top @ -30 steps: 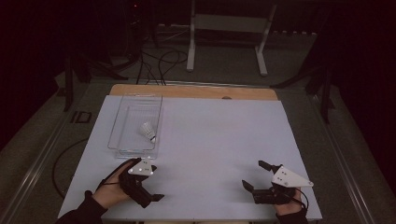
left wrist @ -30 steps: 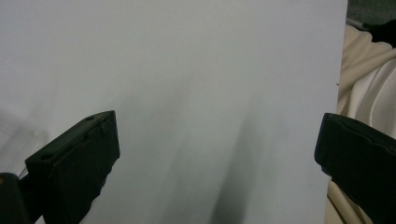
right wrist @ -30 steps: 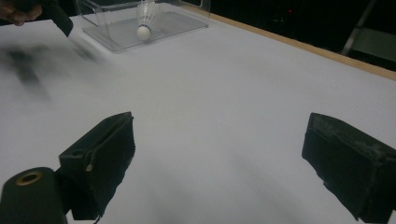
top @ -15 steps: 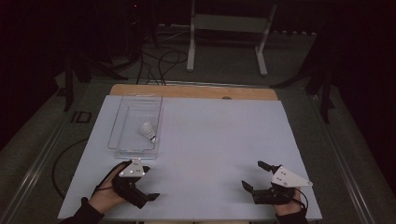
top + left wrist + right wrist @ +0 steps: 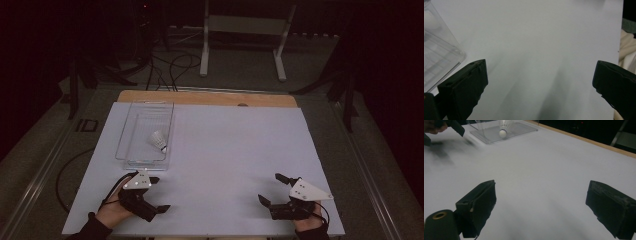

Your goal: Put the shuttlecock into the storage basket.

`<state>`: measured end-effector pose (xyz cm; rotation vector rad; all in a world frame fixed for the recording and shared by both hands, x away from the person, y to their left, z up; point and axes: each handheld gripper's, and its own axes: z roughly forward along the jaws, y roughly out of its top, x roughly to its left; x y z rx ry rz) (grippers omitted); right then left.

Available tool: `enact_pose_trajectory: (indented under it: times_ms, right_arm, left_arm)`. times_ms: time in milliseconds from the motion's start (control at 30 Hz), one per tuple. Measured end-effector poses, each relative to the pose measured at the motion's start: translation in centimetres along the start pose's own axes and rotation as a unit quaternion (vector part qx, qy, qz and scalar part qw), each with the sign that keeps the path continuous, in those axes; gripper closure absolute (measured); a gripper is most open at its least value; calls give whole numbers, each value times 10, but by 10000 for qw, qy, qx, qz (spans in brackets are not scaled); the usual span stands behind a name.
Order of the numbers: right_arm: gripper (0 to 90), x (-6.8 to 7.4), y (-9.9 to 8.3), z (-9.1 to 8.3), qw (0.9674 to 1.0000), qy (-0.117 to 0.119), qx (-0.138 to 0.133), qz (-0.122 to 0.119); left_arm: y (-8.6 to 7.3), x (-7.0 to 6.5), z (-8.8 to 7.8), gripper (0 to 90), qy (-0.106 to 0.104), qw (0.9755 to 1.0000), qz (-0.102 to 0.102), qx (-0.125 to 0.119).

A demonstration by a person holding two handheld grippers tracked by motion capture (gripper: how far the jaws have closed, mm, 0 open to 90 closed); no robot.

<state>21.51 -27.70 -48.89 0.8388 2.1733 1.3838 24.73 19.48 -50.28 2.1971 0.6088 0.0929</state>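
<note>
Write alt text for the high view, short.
Two hand-held tools rest open and empty at the near edge of a white table: the left tool just below a clear plastic tray, the right tool near the right corner. A white shuttlecock lies inside the tray.

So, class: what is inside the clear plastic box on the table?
One white shuttlecock lies inside the clear box, cork end toward the person. The rest of the box floor looks bare through the walls. What is under the shuttlecock's skirt is covered.
</note>
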Motion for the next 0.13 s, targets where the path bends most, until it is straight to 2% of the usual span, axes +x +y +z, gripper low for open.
enact_pose_trajectory:
  times_ms: [133]
  right_arm:
    - [92, 0, 0, 0, 10000, 11, 12, 0]
  left_arm:
    - [-2, 0, 0, 6, -33, 10000, 26, -22]
